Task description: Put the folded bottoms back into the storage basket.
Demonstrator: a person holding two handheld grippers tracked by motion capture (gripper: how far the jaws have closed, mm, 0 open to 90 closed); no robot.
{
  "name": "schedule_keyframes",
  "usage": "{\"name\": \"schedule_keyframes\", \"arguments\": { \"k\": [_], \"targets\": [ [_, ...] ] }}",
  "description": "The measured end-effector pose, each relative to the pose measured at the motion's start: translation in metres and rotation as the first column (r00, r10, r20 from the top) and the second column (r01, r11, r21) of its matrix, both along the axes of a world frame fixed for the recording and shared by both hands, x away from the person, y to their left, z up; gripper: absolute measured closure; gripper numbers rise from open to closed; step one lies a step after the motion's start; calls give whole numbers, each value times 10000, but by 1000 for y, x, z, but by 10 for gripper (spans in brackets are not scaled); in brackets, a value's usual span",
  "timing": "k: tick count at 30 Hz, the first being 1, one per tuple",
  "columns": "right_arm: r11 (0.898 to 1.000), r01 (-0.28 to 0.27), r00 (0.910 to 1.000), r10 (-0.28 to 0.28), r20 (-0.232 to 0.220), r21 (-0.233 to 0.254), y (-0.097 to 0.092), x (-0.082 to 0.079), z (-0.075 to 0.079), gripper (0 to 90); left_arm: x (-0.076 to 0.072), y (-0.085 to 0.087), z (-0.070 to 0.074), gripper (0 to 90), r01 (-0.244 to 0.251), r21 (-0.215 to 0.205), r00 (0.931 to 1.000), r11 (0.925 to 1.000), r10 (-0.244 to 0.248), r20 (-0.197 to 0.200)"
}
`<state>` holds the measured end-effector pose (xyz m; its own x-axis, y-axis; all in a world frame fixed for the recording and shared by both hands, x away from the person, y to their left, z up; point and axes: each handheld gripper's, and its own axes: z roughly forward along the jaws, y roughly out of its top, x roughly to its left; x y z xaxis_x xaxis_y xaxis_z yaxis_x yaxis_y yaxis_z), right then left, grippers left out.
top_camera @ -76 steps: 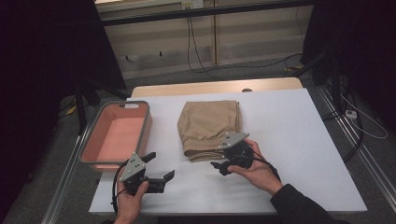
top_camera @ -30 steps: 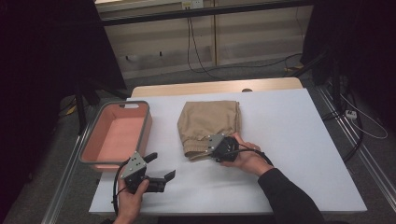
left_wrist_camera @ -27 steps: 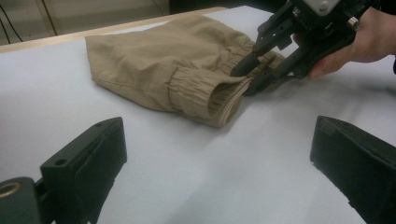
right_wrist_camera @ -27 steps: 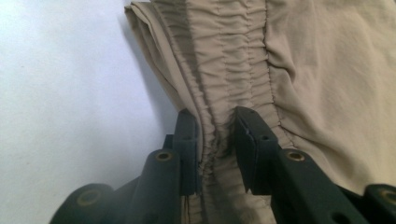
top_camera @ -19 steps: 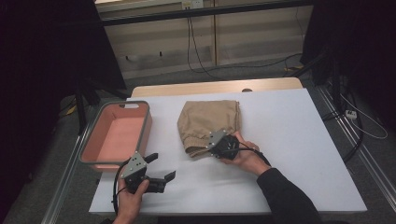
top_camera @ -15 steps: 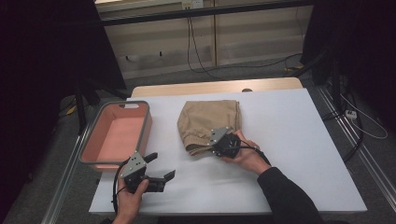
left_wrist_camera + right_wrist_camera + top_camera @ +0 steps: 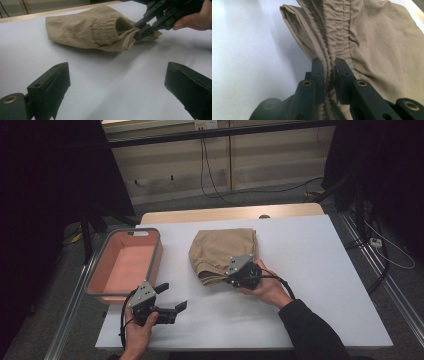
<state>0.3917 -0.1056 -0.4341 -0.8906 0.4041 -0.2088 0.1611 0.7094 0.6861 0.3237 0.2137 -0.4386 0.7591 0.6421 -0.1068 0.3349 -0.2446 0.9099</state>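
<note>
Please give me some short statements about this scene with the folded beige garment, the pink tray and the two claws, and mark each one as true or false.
1. The right claw is shut on the elastic waistband of the beige garment. True.
2. The left claw also grips the garment. False: its jaws stand open over the bare white table, apart from the cloth.
3. The garment lies inside the pink tray. False: it lies on the table, to the right of the tray in the high view.
4. The pink tray holds nothing. True.
5. The garment is spread out flat to its full length. False: it is folded into a compact bundle.
</note>
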Motion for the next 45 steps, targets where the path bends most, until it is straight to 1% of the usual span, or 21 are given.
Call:
{"name": "schedule_keyframes", "arguments": {
  "k": [5,7,9,11,12,13,16,18,22,24,27,28,31,32,34,36,38,39,41,44,45],
  "targets": [
    [9998,-72,10000,73,-65,206,0,-5,4,794,2,-3,3,51,112,-136,9999,9998,-112,-26],
    [9997,-95,9999,97,-96,238,0,-8,5,794,3,-4,5,52,160,-233,9998,9996,-163,-147],
    [9997,-226,9997,226,-29,116,1,-14,7,794,4,-5,8,52,145,-118,9998,9998,-147,-137],
    [9994,-242,9997,243,-60,245,0,-19,7,794,4,-8,11,48,-53,236,9999,9997,55,-104],
    [9994,-240,9997,242,-82,243,0,-21,7,794,5,-9,12,48,95,240,9998,9997,-90,-187],
    [9994,-240,9997,242,-78,231,-1,-23,7,794,6,-10,13,44,321,161,9992,9994,-317,-244],
    [9993,-227,9997,231,-123,305,-2,-27,6,794,11,-13,17,50,231,-6,9991,9997,-231,-344],
    [9991,-267,9996,270,-89,317,-2,-30,7,794,16,-16,19,52,159,159,9996,9997,-156,-219],
    [9987,-362,9993,365,-87,369,-4,-35,10,794,29,-24,21,55,-258,262,9992,9993,266,-288],
    [9984,-346,9994,350,-84,453,-7,-37,11,794,36,-28,19,44,-275,361,9990,9990,287,-342],
    [9982,-378,9992,384,-112,463,-9,-41,10,794,45,-32,19,46,-204,156,9980,9997,213,-593],
    [9981,-405,9991,409,-81,454,-10,-43,10,794,47,-33,20,48,-289,222,9983,9993,300,-497],
    [9976,-448,9989,455,-133,522,-10,-47,10,794,54,-39,23,47,-385,845,9992,9957,389,-31],
    [9977,-469,9988,475,-108,495,-10,-49,10,794,57,-41,23,47,-405,994,9992,9942,406,8],
    [9976,-489,9987,494,-96,482,-10,-53,10,794,63,-43,24,45,-395,875,9992,9954,393,47],
    [9979,-524,9986,525,-8,393,-9,-57,11,794,68,-44,24,43,-416,954,9991,9946,404,147],
    [9972,-622,9980,624,-47,420,-8,-61,11,794,73,-45,24,37,-410,895,9991,9951,416,-58],
    [9971,-651,9979,652,-12,406,-7,-62,12,794,76,-46,24,40,-415,735,9988,9964,432,-219],
    [9964,-695,9976,697,-26,483,-7,-65,12,794,82,-47,24,45,-481,633,9986,9968,494,-186],
    [9960,-731,9972,737,-100,505,-5,-69,12,794,92,-51,22,45,-549,632,9974,9965,576,-428],
    [9958,-770,9970,775,-81,488,-5,-70,11,794,96,-53,21,45,-640,753,9969,9951,672,-399]
  ]
}}
